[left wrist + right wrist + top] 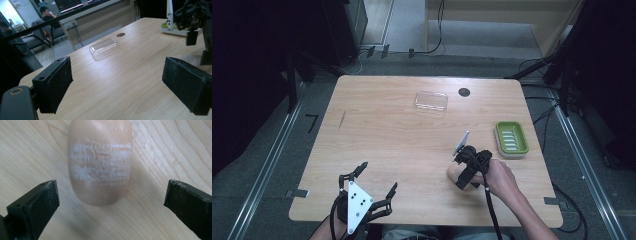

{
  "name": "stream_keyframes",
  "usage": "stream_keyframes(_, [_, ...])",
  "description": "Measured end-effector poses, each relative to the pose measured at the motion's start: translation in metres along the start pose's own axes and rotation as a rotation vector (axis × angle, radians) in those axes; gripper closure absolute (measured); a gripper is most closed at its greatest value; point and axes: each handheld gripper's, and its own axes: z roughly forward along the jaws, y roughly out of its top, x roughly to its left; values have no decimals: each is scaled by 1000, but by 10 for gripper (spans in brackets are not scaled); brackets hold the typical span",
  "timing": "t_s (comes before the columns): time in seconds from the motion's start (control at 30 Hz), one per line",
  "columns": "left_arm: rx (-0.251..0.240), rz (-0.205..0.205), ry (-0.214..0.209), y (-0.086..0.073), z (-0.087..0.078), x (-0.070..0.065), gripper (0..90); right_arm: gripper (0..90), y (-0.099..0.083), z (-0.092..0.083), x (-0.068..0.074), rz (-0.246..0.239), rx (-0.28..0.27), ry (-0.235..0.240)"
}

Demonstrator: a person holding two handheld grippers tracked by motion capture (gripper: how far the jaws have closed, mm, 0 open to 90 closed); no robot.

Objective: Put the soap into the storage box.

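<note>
High view: the desk (377, 145) carries a green soap dish (511, 138) at right and a clear lid (431, 101) at upper centre. The right gripper (111, 200), fingers spread wide and empty, hovers over the soap bar (100, 162), lower right of centre. This looks like the approach; next, lower and close. The left gripper (372, 182) waits, also wide open.

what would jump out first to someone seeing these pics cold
Probably the peach-coloured bar of soap, lying on the wooden table right below the open jaws of the right gripper, its top scuffed white. Next, the bright green soap dish near the table's right edge, and the clear plastic lid toward the far side. The left gripper hangs open over the near left corner, holding nothing.
</note>
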Motion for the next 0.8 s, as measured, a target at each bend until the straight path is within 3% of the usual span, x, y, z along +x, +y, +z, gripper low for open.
stream_keyframes(0.4, [0,-2,1,0,0,0,100,8,13,9,2,-12,22,-1])
stream_keyframes(0.57, [0,-2,0,0,0,0,99,135,18,15,4,-26,37,0])
stream_keyframes(0.8, [-1,-4,0,0,0,0,99,202,19,14,8,-40,24,-11])
